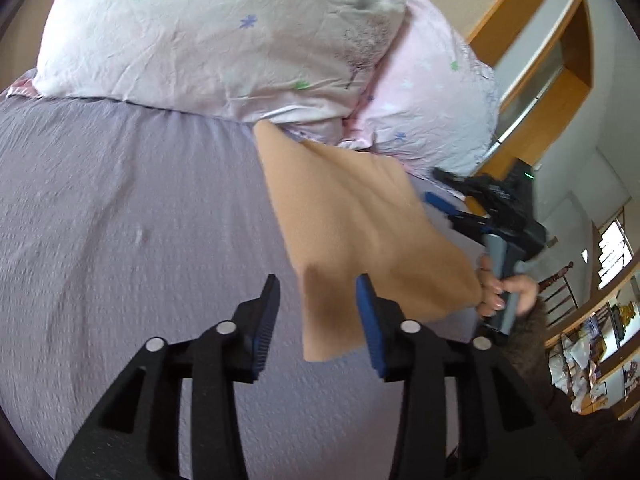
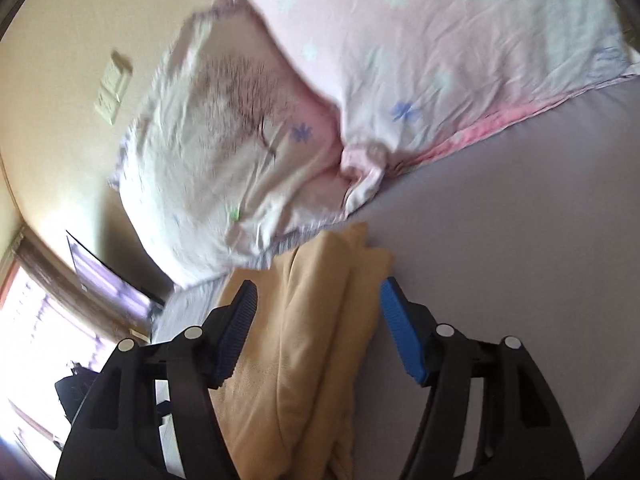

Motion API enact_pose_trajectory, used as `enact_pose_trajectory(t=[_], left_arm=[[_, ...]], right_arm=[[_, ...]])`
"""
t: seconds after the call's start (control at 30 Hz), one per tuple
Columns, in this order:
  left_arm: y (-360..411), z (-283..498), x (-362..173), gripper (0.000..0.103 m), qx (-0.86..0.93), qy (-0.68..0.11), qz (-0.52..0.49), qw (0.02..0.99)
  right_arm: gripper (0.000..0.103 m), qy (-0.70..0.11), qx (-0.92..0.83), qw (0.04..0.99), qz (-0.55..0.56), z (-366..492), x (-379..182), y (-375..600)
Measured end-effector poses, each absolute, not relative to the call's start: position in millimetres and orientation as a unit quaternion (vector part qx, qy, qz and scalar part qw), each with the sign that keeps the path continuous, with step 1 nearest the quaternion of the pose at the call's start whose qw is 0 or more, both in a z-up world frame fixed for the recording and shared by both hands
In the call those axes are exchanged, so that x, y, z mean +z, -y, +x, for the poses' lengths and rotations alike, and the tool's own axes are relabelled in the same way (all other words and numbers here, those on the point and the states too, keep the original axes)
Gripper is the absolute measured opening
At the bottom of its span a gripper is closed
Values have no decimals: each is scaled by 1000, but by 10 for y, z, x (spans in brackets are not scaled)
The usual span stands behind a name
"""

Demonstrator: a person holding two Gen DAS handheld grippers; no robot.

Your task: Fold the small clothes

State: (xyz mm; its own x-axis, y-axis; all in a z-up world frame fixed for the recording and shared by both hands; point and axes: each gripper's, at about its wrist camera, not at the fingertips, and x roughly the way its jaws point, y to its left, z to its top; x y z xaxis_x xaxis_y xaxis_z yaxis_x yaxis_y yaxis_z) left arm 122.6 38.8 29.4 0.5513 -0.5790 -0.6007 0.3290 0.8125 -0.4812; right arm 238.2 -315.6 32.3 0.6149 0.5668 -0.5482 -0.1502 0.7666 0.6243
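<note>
- Close up: left gripper (image 1: 318,312) spread wide, holding nothing; right gripper (image 2: 318,320) also spread wide, holding nothing.
- Biggest: purple bed sheet (image 1: 120,220), under everything.
- Next: two flowery pillows (image 1: 224,36) at the far end of the bed.
- Smaller: tan cloth (image 1: 360,220), lying on the sheet, its far corner touching the pillows, bunched into soft folds under the right gripper.
- Looks light, soft and floppy, not slippery; best pinched at a corner or along an edge.

one tan cloth (image 1: 360,216), two pillows (image 1: 224,36) (floral), two grippers (image 1: 318,308)
</note>
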Motion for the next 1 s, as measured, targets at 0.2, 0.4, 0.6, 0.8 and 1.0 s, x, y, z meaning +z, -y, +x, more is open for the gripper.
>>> enact_pose_trajectory(t=[0.2,0.4,0.6,0.8,1.0], left_arm=[[-142,1172,327,57,-268,-398,-138,867],[-104,909,367,87,-215,-395,-76,890],[-26,702,387,101,-180,-387,-43,903],[33,639,292,101,-173,-415,-53,892],[181,611,163,101,-148,-441,-19,885]], right_arm=[[9,-430,137,861,233,2533,164,3035],[66,-355,247,855,285,1767,653,3121],[89,-411,310,818,256,1171,583,2774],[88,-456,216,821,268,1048,283,2986],[102,-428,126,878,175,725,437,2862]])
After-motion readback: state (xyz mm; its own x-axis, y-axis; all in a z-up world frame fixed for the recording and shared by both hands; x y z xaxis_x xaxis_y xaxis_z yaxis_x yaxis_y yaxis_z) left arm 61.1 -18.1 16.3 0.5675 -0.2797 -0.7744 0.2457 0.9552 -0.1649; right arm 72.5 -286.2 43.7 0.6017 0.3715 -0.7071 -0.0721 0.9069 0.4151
